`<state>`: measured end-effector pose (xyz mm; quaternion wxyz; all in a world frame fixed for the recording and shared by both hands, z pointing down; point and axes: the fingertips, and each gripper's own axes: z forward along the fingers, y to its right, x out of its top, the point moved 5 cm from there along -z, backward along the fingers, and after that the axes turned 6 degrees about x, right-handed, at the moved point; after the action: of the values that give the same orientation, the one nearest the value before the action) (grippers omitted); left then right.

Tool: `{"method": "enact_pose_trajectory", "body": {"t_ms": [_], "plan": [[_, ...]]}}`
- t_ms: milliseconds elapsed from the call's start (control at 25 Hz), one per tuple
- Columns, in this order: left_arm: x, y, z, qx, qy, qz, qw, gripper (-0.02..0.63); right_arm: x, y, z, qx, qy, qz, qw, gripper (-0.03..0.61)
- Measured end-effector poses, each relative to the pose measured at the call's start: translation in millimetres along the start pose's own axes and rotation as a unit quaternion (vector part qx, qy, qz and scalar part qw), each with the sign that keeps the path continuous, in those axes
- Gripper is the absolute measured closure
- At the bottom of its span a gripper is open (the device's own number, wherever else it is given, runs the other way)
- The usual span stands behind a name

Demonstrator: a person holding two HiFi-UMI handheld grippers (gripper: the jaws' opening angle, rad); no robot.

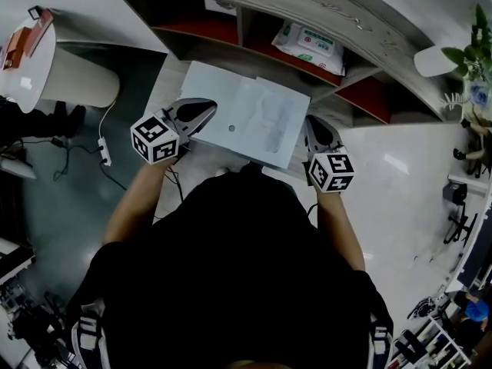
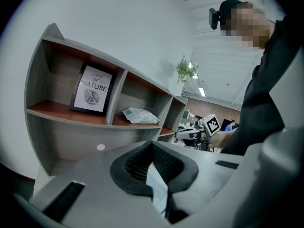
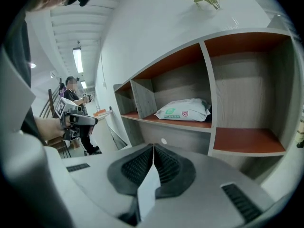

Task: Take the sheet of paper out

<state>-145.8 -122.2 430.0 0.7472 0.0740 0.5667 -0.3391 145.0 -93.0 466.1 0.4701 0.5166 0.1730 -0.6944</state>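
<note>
A white sheet of paper (image 1: 246, 118) hangs flat in the air in front of the shelf unit (image 1: 254, 21), held at both side edges. My left gripper (image 1: 201, 115) is shut on its left edge, and the paper's edge (image 2: 158, 190) shows clamped between the dark pads. My right gripper (image 1: 311, 133) is shut on the right edge, where a white strip of the paper (image 3: 148, 189) runs between its pads. Both jaws stand closed tight on the paper.
The wooden shelf unit holds a framed print (image 2: 92, 89) and a white wipes pack (image 1: 307, 43) in red-floored compartments. A potted plant (image 1: 473, 56) stands at the right. A round white table (image 1: 31, 60) and a cable (image 1: 104, 148) lie at the left.
</note>
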Motion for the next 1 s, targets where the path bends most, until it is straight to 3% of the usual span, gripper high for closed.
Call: {"method": "enact_pose_trajectory", "body": {"t_ms": [800, 1000], "plan": [[-9.4, -27.0, 73.2, -0.009, -0.03, -0.013, 0.9994, 0.594, -36.8, 40.2, 16.3, -0.005, -0.061, 0.019, 0.998, 0.563], [-24.6, -34.3, 92.4, -0.013, -0.058, 0.001, 0.9982, 0.594, -42.7, 48.5, 18.8, -0.008, -0.066, 0.024, 0.997, 0.563]]}}
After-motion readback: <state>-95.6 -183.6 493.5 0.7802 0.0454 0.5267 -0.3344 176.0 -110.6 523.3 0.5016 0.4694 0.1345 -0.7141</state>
